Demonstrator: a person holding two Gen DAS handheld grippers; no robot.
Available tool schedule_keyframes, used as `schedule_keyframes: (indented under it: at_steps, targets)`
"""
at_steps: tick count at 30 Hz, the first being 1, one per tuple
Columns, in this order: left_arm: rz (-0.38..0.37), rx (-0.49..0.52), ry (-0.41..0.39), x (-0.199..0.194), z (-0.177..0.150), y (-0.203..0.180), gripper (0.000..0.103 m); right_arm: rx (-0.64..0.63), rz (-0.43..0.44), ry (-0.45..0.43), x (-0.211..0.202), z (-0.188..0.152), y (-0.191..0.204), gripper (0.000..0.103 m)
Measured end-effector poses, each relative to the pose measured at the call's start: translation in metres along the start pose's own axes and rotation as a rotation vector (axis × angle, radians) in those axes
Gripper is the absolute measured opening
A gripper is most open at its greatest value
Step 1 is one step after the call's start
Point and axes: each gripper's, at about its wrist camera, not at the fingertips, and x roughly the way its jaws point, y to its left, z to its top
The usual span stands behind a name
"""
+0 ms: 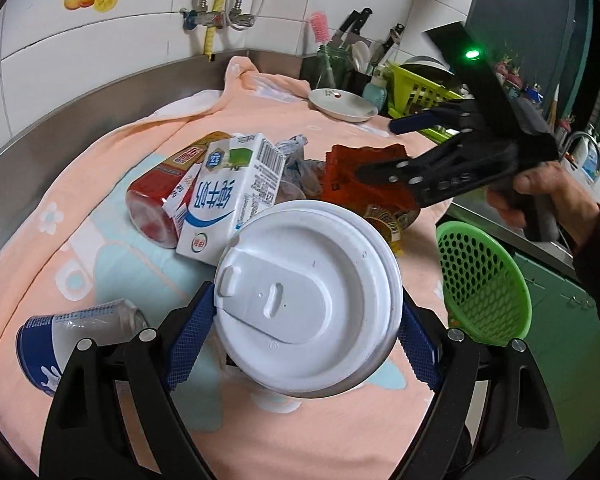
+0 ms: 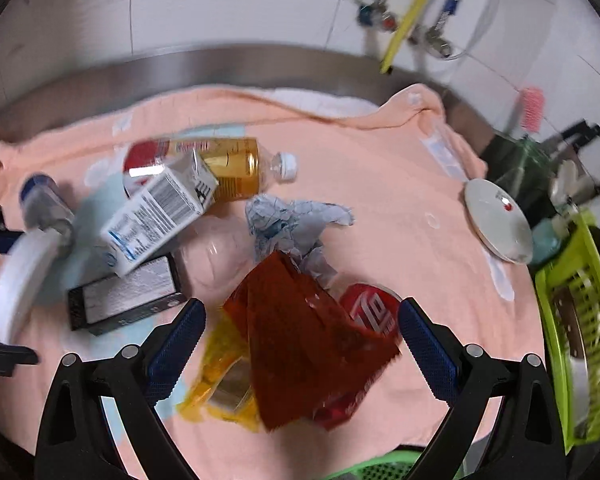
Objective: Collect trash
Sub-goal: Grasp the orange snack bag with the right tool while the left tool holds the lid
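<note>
My left gripper [image 1: 304,328] is clamped on a white lidded cup [image 1: 308,300], pads on both sides. My right gripper [image 2: 300,344] hangs wide open with nothing in it, over a red wrapper [image 2: 304,344]. Crumpled paper [image 2: 292,224] past it at 12 o'clock, milk carton [image 2: 160,216] at 10, tea bottle [image 2: 228,168] furthest.

A steel counter [image 2: 260,65] carries a peach towel [image 1: 260,420]. On the towel, around the milk carton [image 1: 220,196]: bottle [image 2: 228,162] behind, can [image 1: 60,340] nearer, plate [image 1: 342,105] far right.
</note>
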Motion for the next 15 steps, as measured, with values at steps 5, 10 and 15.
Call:
schedule_keyframes:
  at_steps: [5, 10, 15]
  targets:
    - [-0.003, -0.009, 0.009, 0.003, -0.001, 0.004, 0.083, -0.033, 0.001, 0.068, 0.023, 0.006, 0.003, 0.092]
    - [-0.008, -0.015, 0.017, 0.007, -0.003, 0.005, 0.083, -0.032, 0.0, 0.11, 0.031, 0.003, 0.005, 0.062]
    - [-0.015, -0.01, 0.017, 0.007, -0.003, 0.001, 0.083, -0.003, 0.008, 0.086, 0.021, -0.003, 0.005, 0.047]
